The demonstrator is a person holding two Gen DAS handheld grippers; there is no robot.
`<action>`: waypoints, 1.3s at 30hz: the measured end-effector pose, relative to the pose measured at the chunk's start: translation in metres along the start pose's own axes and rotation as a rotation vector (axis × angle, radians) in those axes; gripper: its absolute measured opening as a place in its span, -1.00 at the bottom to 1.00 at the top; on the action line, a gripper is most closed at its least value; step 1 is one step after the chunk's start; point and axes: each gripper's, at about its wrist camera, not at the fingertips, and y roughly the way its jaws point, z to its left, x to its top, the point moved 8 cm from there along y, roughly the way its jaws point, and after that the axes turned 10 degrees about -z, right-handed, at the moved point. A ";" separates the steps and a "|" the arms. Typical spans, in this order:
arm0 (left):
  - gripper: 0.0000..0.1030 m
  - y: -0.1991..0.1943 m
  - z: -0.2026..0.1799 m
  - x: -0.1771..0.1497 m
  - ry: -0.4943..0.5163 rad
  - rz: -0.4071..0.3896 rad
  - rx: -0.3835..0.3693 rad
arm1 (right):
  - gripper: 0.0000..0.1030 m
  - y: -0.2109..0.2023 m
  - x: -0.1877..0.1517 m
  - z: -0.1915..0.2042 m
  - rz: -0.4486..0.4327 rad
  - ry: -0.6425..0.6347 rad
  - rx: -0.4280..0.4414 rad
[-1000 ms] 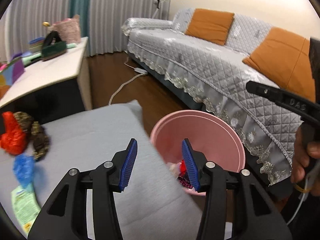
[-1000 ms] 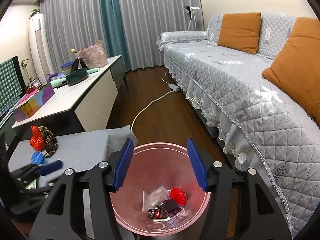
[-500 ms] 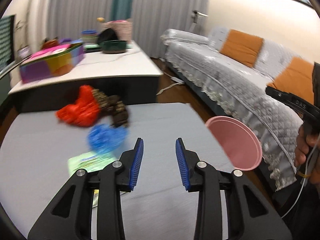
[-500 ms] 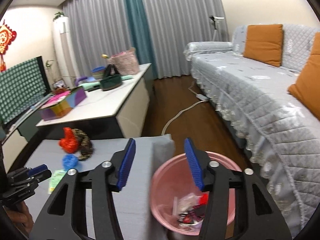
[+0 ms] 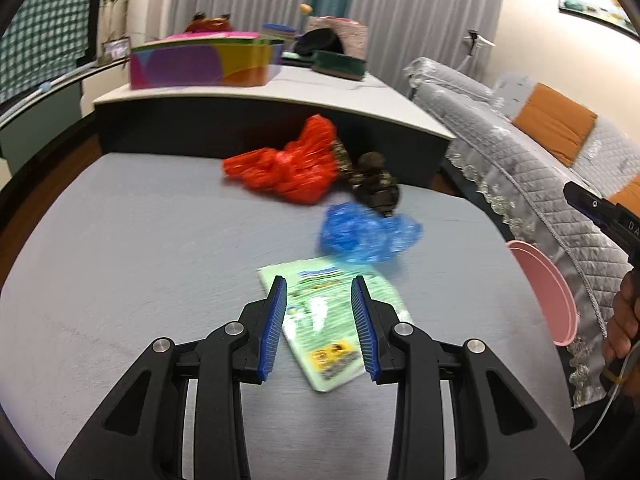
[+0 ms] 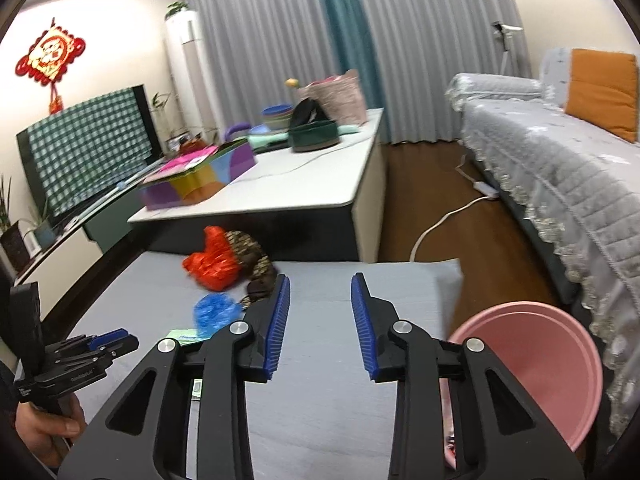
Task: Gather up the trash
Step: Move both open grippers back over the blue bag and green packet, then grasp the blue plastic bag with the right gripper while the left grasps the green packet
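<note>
4 trash pieces lie on 1 grey table (image 5: 120, 240); left gripper (image 5: 319, 312) jaws released, right gripper (image 6: 320, 312) jaws closing, empty.

On the table (image 5: 120, 240) before us lie a packet (image 5: 324, 320), nearest, a crumpled bag (image 5: 368, 232) just behind it, and another bag (image 5: 288, 168) beside a bundle (image 5: 372, 184) farther back. The bin (image 6: 532, 360) stands off the table's right edge, the sofa (image 6: 560, 168) beyond it
</note>
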 end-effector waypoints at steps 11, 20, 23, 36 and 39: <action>-0.35 0.013 0.021 -0.019 -0.028 0.047 0.007 | -0.38 0.051 -0.038 0.064 0.100 -0.040 0.137; -0.35 0.006 -0.003 -0.031 0.030 0.065 -0.086 | -0.06 0.091 -0.070 0.101 0.208 -0.053 0.216; -0.35 0.009 -0.018 -0.042 0.084 0.093 -0.124 | -0.06 0.102 -0.077 0.105 0.239 -0.042 0.233; -0.61 0.028 -0.023 -0.053 0.145 0.165 -0.098 | -0.89 0.125 -0.092 0.108 0.306 -0.049 0.245; -0.81 0.027 -0.021 -0.049 0.135 0.155 -0.092 | -0.96 0.119 -0.086 0.106 0.280 -0.050 0.237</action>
